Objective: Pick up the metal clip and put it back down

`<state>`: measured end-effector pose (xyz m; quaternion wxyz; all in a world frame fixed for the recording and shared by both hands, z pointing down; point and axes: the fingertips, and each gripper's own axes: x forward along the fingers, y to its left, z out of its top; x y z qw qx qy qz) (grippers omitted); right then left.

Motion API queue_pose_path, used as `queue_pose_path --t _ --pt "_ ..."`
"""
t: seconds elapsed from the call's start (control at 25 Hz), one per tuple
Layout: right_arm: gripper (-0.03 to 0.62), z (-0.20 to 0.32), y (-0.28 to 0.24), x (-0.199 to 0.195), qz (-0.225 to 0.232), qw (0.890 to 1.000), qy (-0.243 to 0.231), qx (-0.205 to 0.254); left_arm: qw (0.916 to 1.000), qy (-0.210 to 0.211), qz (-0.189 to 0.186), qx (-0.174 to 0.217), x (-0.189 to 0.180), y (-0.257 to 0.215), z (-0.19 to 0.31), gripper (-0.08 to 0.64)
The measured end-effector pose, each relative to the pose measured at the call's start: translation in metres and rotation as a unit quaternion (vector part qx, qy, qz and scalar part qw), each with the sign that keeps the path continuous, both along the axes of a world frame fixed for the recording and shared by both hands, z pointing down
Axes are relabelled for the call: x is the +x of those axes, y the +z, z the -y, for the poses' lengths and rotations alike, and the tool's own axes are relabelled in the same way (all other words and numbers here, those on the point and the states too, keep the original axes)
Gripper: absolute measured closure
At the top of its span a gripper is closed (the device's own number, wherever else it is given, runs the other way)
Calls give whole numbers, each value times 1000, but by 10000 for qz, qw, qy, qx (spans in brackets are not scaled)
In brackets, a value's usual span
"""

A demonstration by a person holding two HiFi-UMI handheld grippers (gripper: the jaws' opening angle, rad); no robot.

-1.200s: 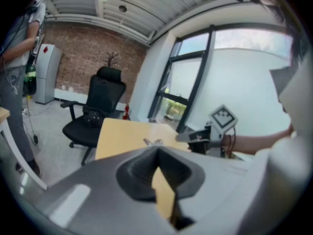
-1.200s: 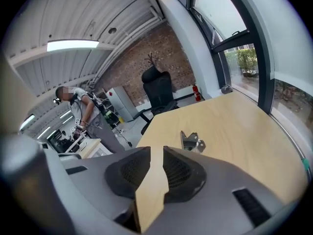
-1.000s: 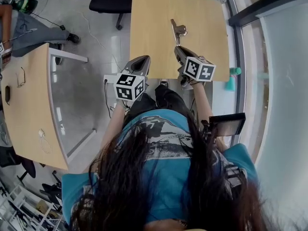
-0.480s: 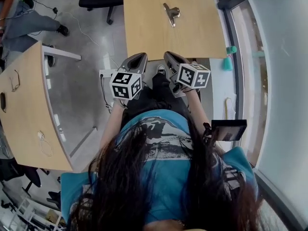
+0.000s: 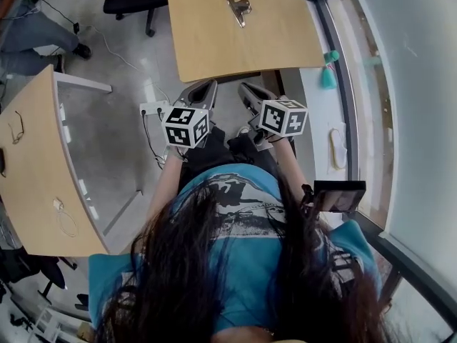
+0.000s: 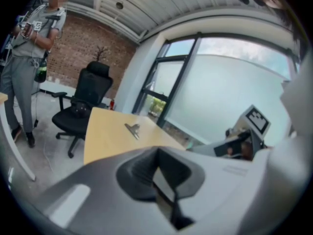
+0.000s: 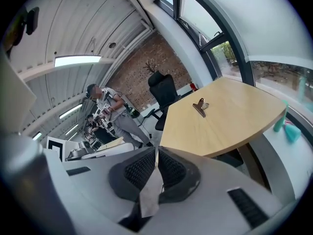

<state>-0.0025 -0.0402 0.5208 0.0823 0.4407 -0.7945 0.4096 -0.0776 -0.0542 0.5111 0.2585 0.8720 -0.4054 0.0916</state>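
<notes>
Smooth pale-wood table, shiny metal clip lying flat; left gripper closed, right gripper just closing, both empty.

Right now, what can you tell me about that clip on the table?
The clip is a shiny, silvery metal spring clip. It has a broad end and a narrower handle part tapering from it. It lies flat on the light wooden table, towards the far side, with its broad end pointing away from the person and the narrow end towards them. It grips nothing, and only the table touches it.
</notes>
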Motion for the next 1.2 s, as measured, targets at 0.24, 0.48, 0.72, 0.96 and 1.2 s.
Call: queue_pose_path --t 0.24,0.48,0.72,0.96,1.2 --pt "561 -33 -4 24 -33 10000 -27 69 10000 -18 -66 53 26 -10 -25 557" --pt "563 -91 -7 56 -41 9999 -107 85 9997 -141 -196 -3 58 -16 -74 557" --pt "565 -159 -3 94 47 9998 -164 41 9997 -179 -154 -91 98 -10 -142 557" --pt "565 -208 0 117 267 9995 -185 22 9999 -57 152 -42 129 -8 -204 557" --pt "565 -233 0 104 345 9987 -376 56 9992 -154 364 -16 119 -13 -234 557"
